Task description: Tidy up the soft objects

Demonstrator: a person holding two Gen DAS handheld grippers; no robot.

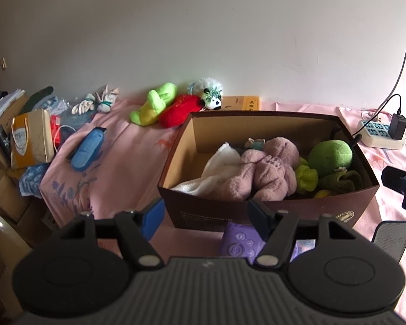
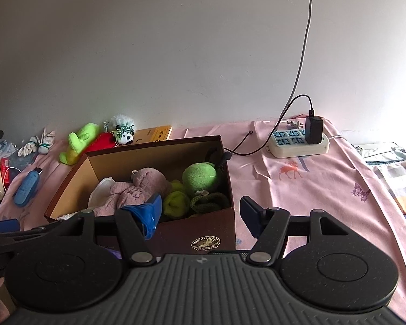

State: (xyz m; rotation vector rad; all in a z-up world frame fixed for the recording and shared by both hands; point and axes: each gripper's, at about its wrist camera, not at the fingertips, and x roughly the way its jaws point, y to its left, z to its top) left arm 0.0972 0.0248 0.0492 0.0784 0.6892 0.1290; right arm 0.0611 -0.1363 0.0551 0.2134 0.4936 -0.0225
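Note:
A brown cardboard box [image 1: 268, 214] stands on the pink bedsheet. Inside lie a mauve plush [image 1: 270, 168], a white towel [image 1: 216, 170], a round green plush [image 1: 330, 157] and small lime and olive soft pieces. Outside, by the wall, lie a lime-green plush [image 1: 154, 103], a red plush [image 1: 178, 111], a white panda-faced plush [image 1: 212, 94] and white gloves [image 1: 94, 103]. My left gripper [image 1: 206, 216] hovers before the box's near wall, open and empty. My right gripper [image 2: 202, 212] is open and empty at the box's near right corner [image 2: 203, 233].
A power strip [image 2: 297, 143] with a black charger and cable sits right of the box. A blue padded object [image 1: 88, 149] lies on the sheet at left. An orange paper bag [image 1: 32, 138] and cardboard boxes crowd the left edge. A purple packet [image 1: 241, 243] lies under my left gripper.

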